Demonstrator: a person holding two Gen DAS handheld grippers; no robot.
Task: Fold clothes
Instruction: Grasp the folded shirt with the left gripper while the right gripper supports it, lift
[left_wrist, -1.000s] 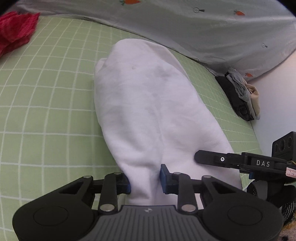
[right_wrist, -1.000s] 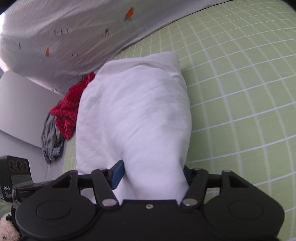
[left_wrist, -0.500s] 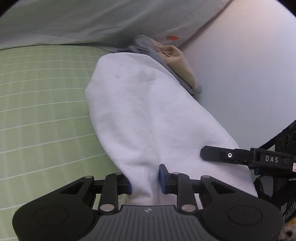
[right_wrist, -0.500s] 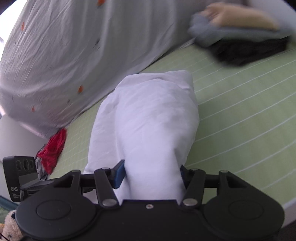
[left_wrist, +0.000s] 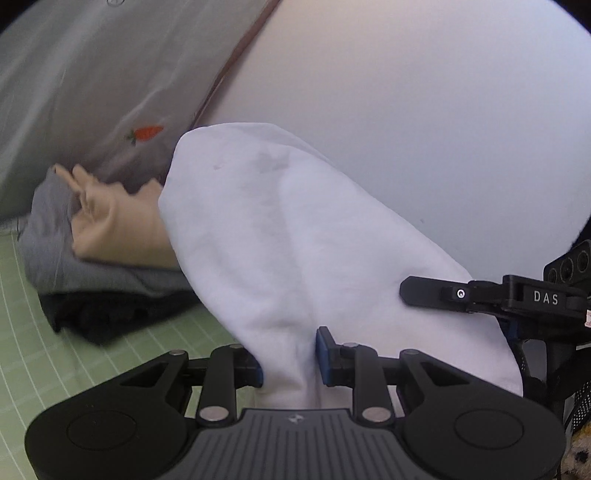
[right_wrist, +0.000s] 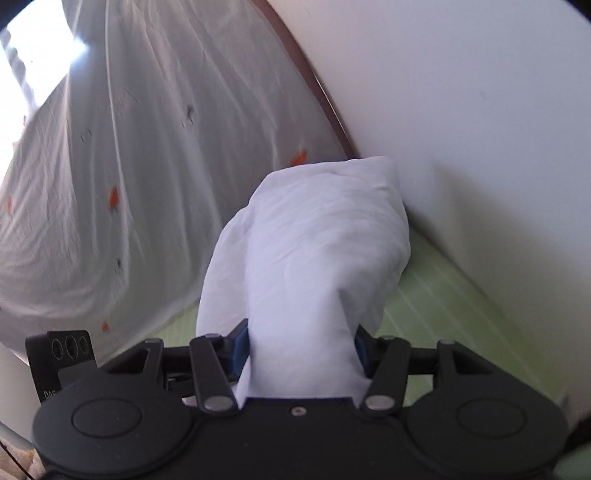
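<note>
In the left wrist view, the left claw (left_wrist: 289, 363) was clamped on a bunched edge of the white garment (left_wrist: 295, 236), its blue pads narrowly apart with the cloth pinched between them. The garment rose from the lower centre of the frame toward the middle, hanging clear of the green checked bed (left_wrist: 110, 354). At the left of the frame a stack of folded clothes (left_wrist: 92, 266) lay on the bed, beige on grey on black, with the pale carrot-print quilt (left_wrist: 92, 92) behind it in the upper left. The white wall (left_wrist: 424, 110) filled the right side. The other claw's black body showed at the right edge.

In the right wrist view, the right claw (right_wrist: 301, 352) gripped a thicker bundle of the same white garment (right_wrist: 314, 240), its pads standing about half open and pressed against the cloth on both sides. The garment stood up through the frame's centre, with the quilt (right_wrist: 129, 166) at the left and the wall (right_wrist: 480, 129) at the right.
</note>
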